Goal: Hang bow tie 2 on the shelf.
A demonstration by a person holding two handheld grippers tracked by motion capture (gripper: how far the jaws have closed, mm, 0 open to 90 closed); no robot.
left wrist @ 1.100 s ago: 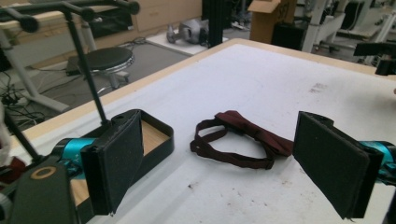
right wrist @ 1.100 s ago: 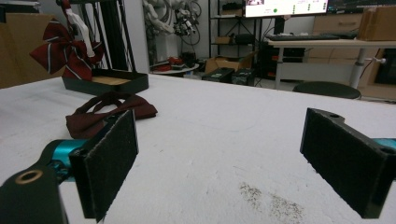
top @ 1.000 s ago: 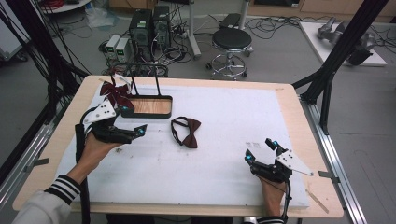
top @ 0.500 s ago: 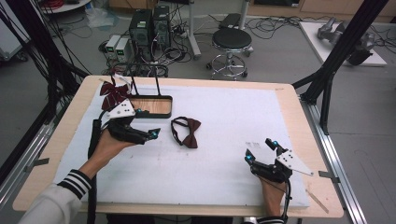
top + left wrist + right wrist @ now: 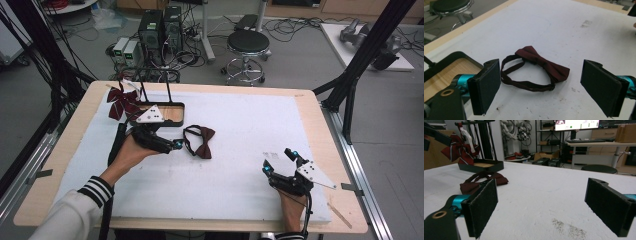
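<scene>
Both grippers, right [image 5: 280, 161] and left [image 5: 172, 145], have jaws spread apart over the white mat [image 5: 250, 125]. A maroon bow tie [image 5: 200, 142] lies just beyond the left one. Beyond the table: a stool [image 5: 248, 42], computers [image 5: 160, 27].

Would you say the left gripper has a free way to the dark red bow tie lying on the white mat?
Probably yes. The left gripper is open just short of the bow tie, which lies flat on the white mat between its jaws' line, with nothing in between.
</scene>
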